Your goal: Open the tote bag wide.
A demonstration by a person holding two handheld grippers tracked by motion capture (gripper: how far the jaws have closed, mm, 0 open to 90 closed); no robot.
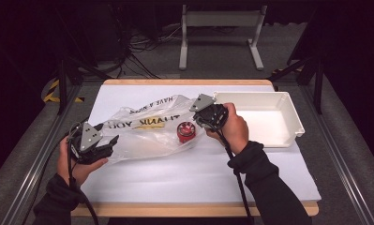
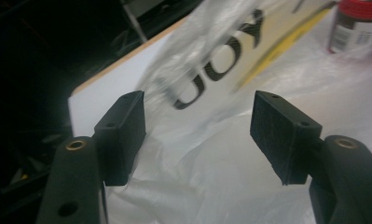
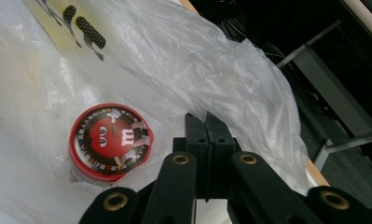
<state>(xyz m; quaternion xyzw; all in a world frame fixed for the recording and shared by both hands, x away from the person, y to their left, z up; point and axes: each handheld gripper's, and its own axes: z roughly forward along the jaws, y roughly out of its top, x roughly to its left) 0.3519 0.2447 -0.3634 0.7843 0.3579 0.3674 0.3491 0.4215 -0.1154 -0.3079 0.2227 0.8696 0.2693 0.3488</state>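
The right hand-held gripper (image 1: 204,112) sits at the right edge of a clear plastic bag (image 1: 147,126), its jaws pressed together in the right gripper view; whether a fold of the thin film is caught between them is hard to tell, since the pads meet right at the bag's surface. Just beside those jaws a small jar with a red lid (image 3: 110,142) stands upright, seen through or against the plastic, its printed cartoon face turned up. The left hand-held gripper (image 1: 107,143) rests at the bag's lower left corner with its jaws spread wide apart and nothing between them; in the left gripper view the crumpled film and its black lettering lie beyond the open pads (image 2: 286,135). The bag spreads flat across the middle of the white surface (image 1: 198,173), printed with black and yellow text. A white empty tray (image 1: 287,136) sits to the right of the right hand (image 1: 234,129), close to it. Dark sleeves cover both forearms.
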